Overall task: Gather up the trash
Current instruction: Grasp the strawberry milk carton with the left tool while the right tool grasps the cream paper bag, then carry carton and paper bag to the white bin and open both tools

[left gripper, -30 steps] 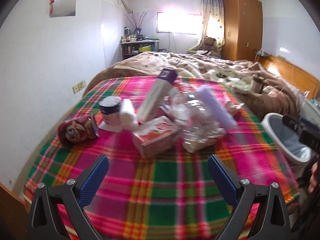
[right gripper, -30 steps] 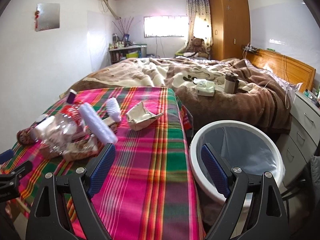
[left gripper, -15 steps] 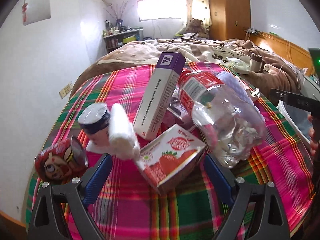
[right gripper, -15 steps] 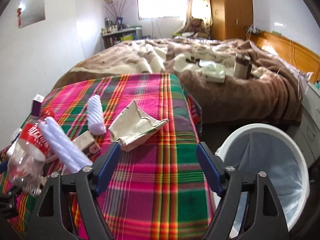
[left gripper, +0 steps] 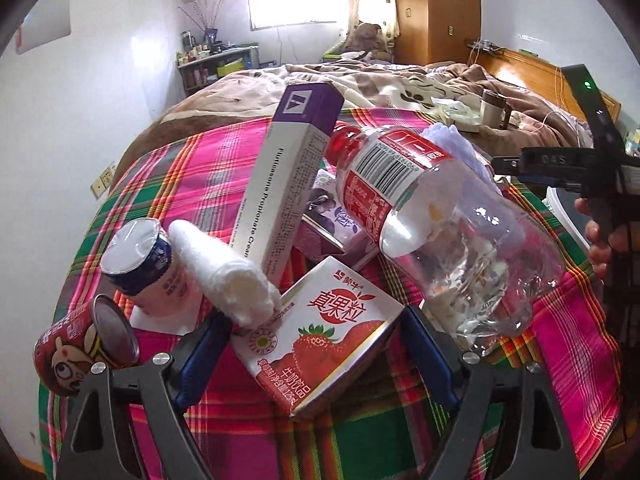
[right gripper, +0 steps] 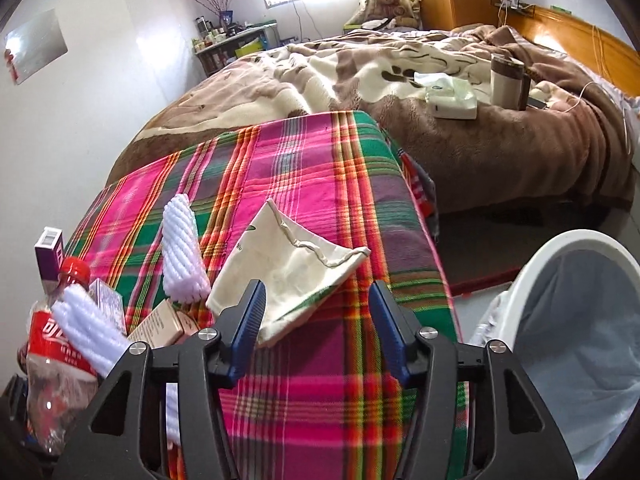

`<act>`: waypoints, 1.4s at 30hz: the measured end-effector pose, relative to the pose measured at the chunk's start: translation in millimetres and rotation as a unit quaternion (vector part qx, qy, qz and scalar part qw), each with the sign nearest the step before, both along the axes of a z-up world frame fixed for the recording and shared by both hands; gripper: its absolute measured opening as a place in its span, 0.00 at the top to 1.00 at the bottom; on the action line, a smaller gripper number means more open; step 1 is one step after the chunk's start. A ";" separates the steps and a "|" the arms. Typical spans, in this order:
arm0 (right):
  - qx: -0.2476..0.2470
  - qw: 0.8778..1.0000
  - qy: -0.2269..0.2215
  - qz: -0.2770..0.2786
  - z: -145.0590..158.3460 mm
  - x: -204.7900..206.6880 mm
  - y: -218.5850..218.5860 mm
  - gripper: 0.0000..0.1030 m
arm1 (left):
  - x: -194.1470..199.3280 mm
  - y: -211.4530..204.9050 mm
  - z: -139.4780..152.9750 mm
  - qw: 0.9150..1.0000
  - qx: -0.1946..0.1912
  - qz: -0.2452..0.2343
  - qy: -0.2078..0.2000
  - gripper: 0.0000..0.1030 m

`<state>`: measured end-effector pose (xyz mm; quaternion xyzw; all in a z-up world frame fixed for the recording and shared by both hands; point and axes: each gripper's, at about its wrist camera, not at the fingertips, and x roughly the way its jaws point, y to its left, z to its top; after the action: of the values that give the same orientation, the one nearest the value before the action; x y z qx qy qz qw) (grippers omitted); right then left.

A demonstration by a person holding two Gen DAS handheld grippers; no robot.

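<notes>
A heap of trash lies on the plaid-covered table [left gripper: 208, 168]. My left gripper [left gripper: 316, 354] straddles a strawberry milk carton [left gripper: 320, 336]; its jaws are closing and the pads stand just off the carton's sides. Behind the carton lie a clear bottle with a red label [left gripper: 432, 216], a purple and white box [left gripper: 292, 176], a yogurt cup [left gripper: 140, 268], a white roll [left gripper: 228, 276] and a red can [left gripper: 80, 352]. My right gripper [right gripper: 318, 328] is closing around the near corner of a cream cloth pouch [right gripper: 288, 272], not pressing it.
A white bin with a liner [right gripper: 532, 264] stands on the floor right of the table. A ribbed white roll [right gripper: 182, 248] lies left of the pouch. Behind the table is a bed [right gripper: 460, 152] with a tumbler [right gripper: 506, 80] and a tissue pack [right gripper: 452, 98].
Both grippers came forward and down toward the table and their jaws narrowed. The left one now straddles the carton; the right one swung from the bin to the pouch.
</notes>
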<state>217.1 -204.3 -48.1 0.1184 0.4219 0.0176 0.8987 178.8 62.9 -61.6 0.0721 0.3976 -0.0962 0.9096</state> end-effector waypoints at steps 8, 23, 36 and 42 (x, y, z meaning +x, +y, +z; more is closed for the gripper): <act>0.008 1.000 0.017 0.008 -5.4 10.5 1.9 0.66 | -1.8 5.4 1.3 1.000 -0.022 -0.010 0.011 0.17; 0.031 0.999 -0.002 0.031 -0.5 -0.7 2.3 0.93 | -21.7 9.3 5.0 0.998 -0.053 0.015 0.012 0.17; 0.040 0.998 -0.042 0.039 19.2 -36.1 -4.2 0.94 | -49.5 13.4 25.9 0.997 -0.066 0.029 -0.015 0.17; 0.041 0.996 -0.070 0.038 34.8 -57.3 -13.1 0.94 | -68.3 2.0 49.9 0.996 -0.080 0.018 -0.042 0.17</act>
<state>159.8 -217.3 -13.3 0.1380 0.3614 0.0772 0.9189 110.5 64.9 -11.7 -0.0045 0.3517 -0.1086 0.9298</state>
